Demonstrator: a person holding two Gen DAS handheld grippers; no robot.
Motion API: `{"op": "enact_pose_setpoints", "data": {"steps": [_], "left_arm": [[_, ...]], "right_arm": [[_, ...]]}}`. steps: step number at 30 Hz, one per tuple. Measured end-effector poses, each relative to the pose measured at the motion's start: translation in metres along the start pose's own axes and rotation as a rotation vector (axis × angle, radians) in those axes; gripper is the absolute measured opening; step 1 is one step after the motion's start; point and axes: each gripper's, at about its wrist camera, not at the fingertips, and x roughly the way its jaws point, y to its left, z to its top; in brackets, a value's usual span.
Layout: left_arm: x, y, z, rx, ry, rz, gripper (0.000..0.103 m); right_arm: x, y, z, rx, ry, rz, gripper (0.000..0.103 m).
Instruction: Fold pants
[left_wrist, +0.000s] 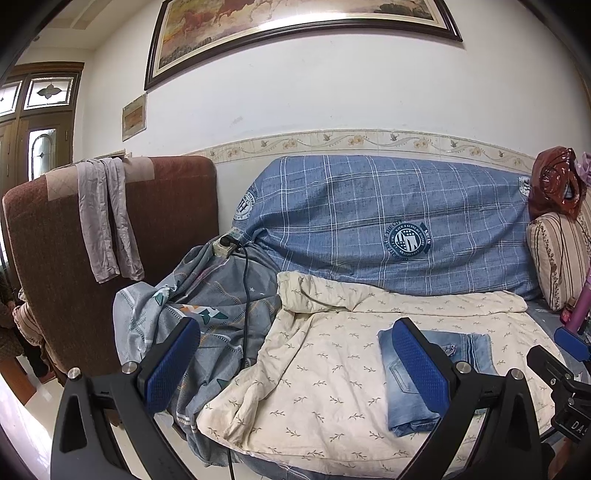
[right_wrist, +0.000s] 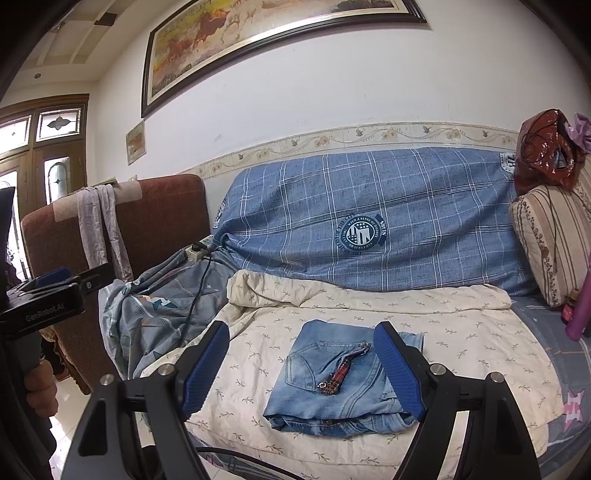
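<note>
The light blue denim pants (right_wrist: 332, 384) lie folded into a compact rectangle on the cream leaf-print quilt (right_wrist: 461, 343), back pocket up, a small plaid keychain strap on top. In the left wrist view the pants (left_wrist: 410, 402) show at the right, partly behind a finger. My right gripper (right_wrist: 303, 369) is open and empty, held back from the pants near their front edge. My left gripper (left_wrist: 295, 365) is open and empty, to the left of the pants over the quilt. Each gripper shows at the edge of the other's view.
A blue plaid cover (right_wrist: 369, 206) drapes the sofa back. A grey patterned sheet (left_wrist: 192, 317) lies bunched at the left with a power strip (left_wrist: 225, 243) and black cable. A brown armchair (left_wrist: 55, 258) stands left. A striped pillow (right_wrist: 546, 236) and red bag (right_wrist: 546, 147) sit right.
</note>
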Motion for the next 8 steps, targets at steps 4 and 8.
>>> {"op": "enact_pose_setpoints", "data": {"steps": [4,8], "left_arm": [[0.005,-0.001,0.0,-0.011,0.007,-0.018,0.103],[0.013,-0.006,-0.001,-0.003,0.015,-0.019,0.103]], "right_arm": [[0.005,-0.001,-0.002,0.005,0.008,0.002,0.083],[0.012,-0.006,-0.005,0.016,0.023,0.0,0.083]]}}
